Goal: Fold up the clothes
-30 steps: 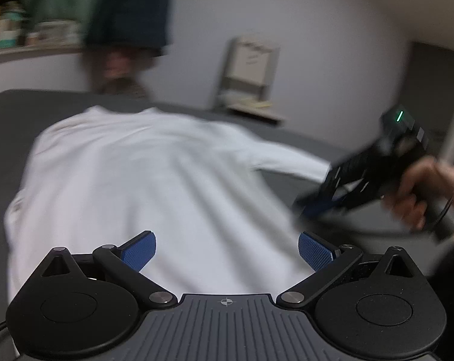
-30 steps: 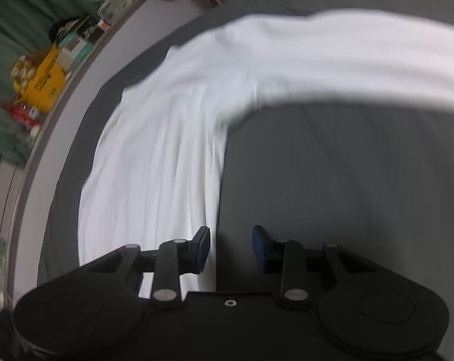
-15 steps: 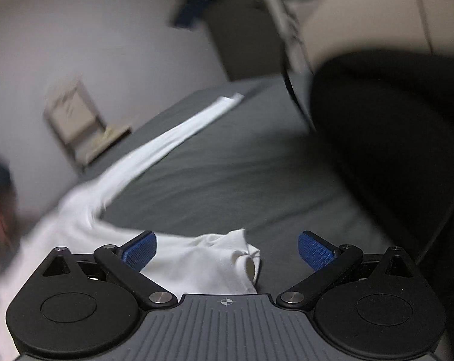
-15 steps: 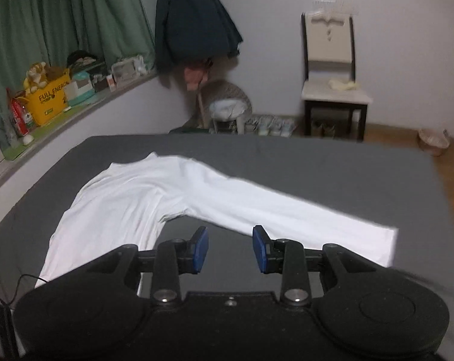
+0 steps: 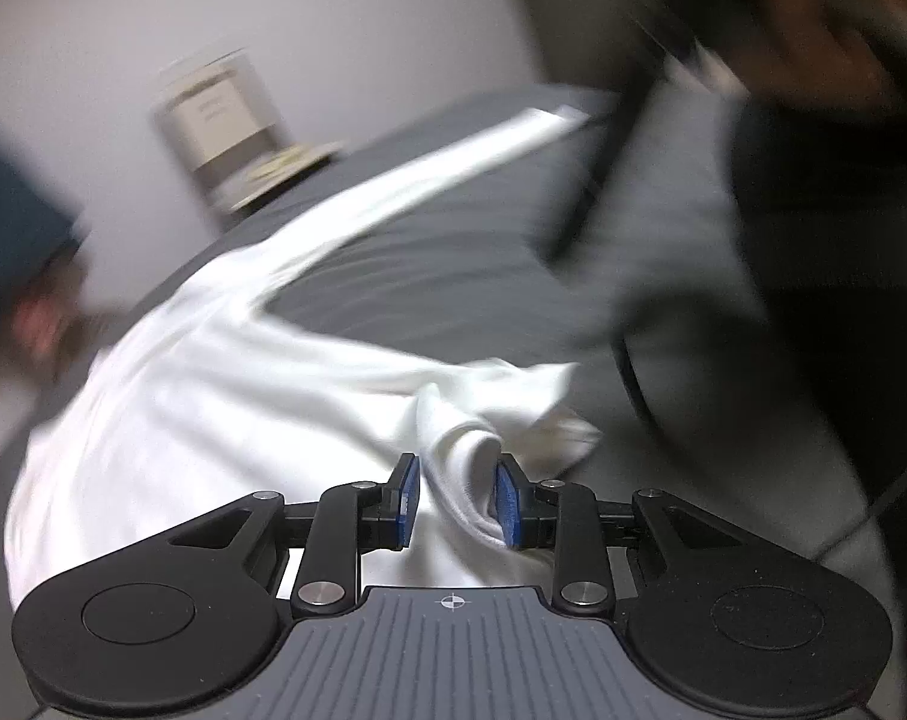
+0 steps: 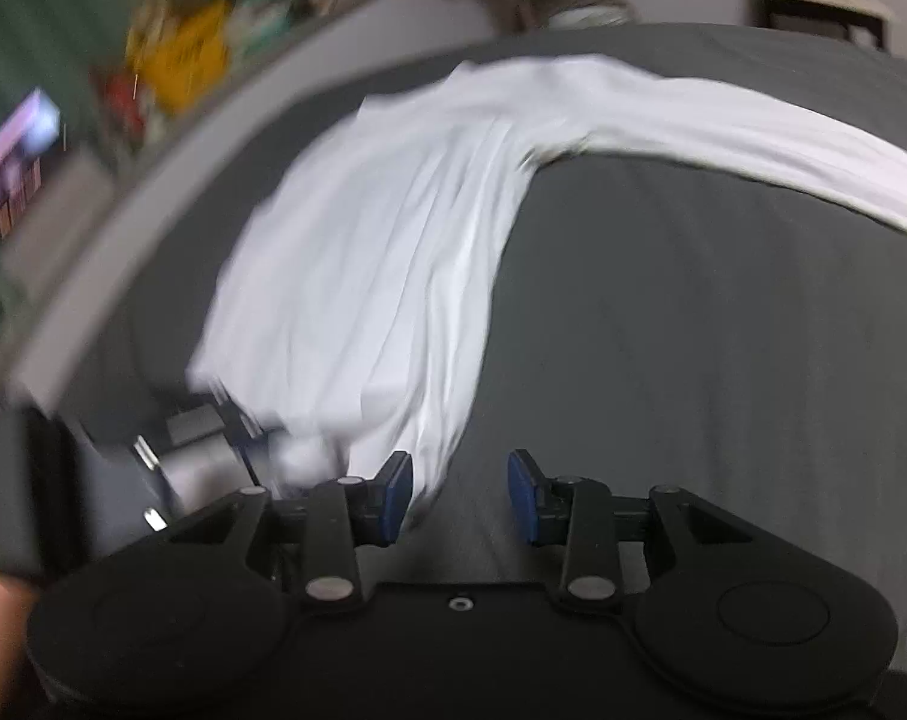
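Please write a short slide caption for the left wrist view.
Left gripper closing on a bunched corner of the white shirt spread over the gray bed.

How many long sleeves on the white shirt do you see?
1: one sleeve stretches out flat across the gray bed. The other may be hidden.

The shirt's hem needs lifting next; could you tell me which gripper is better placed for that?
Left. The left gripper already has a bunched corner of the shirt between its pads, while the right gripper is open over bare bed.
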Motion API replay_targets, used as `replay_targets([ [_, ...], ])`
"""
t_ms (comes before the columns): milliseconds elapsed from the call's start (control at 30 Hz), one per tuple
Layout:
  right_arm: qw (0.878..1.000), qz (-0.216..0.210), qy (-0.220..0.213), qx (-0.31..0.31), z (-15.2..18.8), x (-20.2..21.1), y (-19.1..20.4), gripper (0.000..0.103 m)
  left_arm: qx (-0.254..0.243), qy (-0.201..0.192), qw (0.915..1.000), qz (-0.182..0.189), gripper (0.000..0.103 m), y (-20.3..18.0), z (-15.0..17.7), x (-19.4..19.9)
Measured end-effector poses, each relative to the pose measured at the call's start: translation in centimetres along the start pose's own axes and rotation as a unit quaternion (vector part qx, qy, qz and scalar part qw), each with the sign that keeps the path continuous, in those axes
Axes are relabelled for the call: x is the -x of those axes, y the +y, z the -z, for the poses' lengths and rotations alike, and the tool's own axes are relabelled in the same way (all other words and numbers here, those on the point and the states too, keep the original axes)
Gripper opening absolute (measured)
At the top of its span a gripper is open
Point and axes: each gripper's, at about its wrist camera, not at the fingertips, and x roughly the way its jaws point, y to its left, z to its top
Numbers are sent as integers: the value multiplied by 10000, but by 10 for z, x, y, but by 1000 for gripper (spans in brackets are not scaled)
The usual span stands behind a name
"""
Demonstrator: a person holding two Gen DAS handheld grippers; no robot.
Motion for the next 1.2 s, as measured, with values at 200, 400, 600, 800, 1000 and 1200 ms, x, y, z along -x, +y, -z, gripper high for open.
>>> replay_targets([
  [200,9987,172,335,344,16,-32,30,45,1917,47,9810,-302,30,44,29,15],
  [400,9877,835,330,1280,27,-36,63,48,2472,167,9676,-482,30,52,50,18],
  [600,9849,1223,31,1224,36,-41,81,47,2937,197,9512,-930,30,78,58,8],
  [800,9846,1619,-339,557,31,-46,73,47,3397,-698,9361,-588,31,95,61,22],
  [1000,9851,1523,-722,-334,25,-36,57,47,3176,-1069,9421,59,103,82,47,16],
  [1200,9872,1251,-428,-895,27,-47,53,47,3187,-348,9470,-212,65,77,47,-12],
])
